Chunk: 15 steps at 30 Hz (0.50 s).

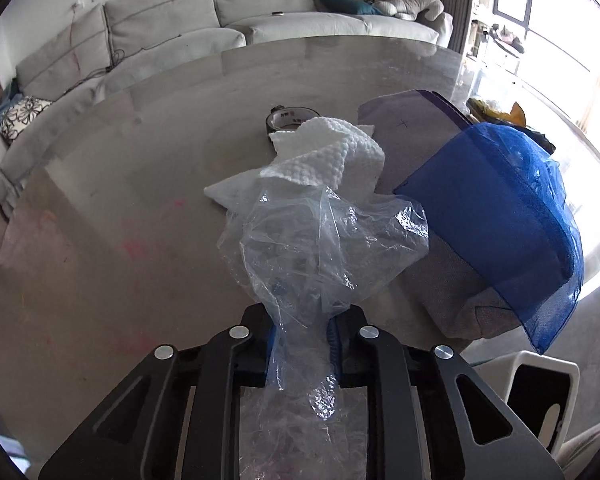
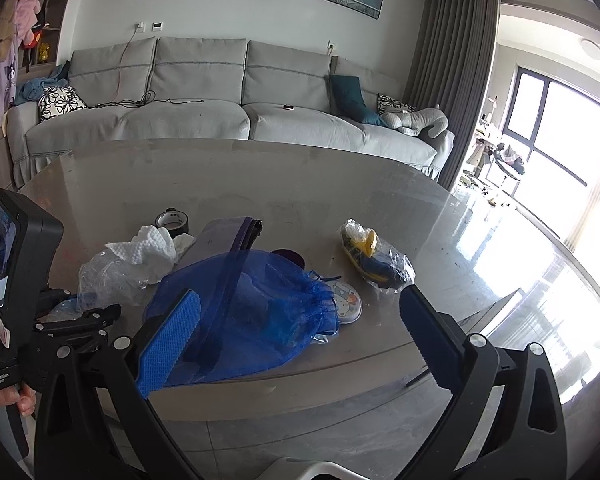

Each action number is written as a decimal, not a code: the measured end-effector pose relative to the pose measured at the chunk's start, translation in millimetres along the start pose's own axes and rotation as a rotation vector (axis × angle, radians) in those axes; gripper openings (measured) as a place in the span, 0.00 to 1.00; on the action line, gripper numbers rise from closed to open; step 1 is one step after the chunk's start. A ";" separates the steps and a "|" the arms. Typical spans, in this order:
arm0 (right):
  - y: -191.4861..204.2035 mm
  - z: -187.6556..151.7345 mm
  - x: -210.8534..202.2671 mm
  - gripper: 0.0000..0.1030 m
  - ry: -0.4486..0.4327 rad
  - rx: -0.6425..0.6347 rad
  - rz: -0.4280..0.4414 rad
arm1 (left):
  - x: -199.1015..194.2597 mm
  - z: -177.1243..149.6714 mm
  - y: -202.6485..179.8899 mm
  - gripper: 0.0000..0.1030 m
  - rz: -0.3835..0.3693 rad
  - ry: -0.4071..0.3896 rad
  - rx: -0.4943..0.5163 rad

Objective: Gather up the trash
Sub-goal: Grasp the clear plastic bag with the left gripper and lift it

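Note:
My left gripper point(image 1: 303, 330) is shut on a crumpled clear plastic bag point(image 1: 320, 240) and holds it over the table's near edge; the bag also shows in the right wrist view point(image 2: 108, 276). A white paper towel point(image 1: 324, 156) lies just beyond it, seen too in the right wrist view point(image 2: 148, 250). A blue mesh bag point(image 2: 252, 312) lies on a grey pouch point(image 2: 220, 240) at the near edge. My right gripper point(image 2: 296, 336) is open and empty, its fingers either side of the mesh bag. A clear-wrapped yellow and dark packet point(image 2: 374, 258) lies to the right.
A tape roll point(image 2: 172, 218) sits behind the paper towel. A round cartoon tin point(image 2: 346, 304) lies by the mesh bag. The round glass table point(image 2: 280, 184) stands before a grey sofa point(image 2: 220, 116). A white bin rim point(image 1: 540, 396) stands below the table edge.

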State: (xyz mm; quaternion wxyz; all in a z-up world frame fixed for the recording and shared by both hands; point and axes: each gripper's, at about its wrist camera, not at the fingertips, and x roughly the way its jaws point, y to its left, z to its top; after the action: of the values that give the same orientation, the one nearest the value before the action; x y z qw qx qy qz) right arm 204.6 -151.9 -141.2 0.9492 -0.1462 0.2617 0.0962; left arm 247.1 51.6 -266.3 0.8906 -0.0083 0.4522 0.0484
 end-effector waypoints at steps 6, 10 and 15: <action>-1.5 -0.8 0.4 0.96 0.015 0.012 -0.004 | -24.5 -1.4 10.1 0.05 -0.006 -0.090 -0.032; 1.1 -5.0 0.4 0.96 0.009 -0.004 0.010 | -51.9 8.4 9.2 0.05 0.003 -0.158 -0.036; 5.6 -18.7 4.4 0.96 0.034 -0.058 -0.004 | -71.9 13.6 7.5 0.05 -0.021 -0.200 -0.033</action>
State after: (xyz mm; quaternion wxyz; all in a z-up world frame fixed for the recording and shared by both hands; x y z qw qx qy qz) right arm 198.1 -152.3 -160.2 0.9402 -0.1756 0.2744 0.0993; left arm 215.1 54.3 -200.1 0.9315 -0.0231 0.3600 0.0470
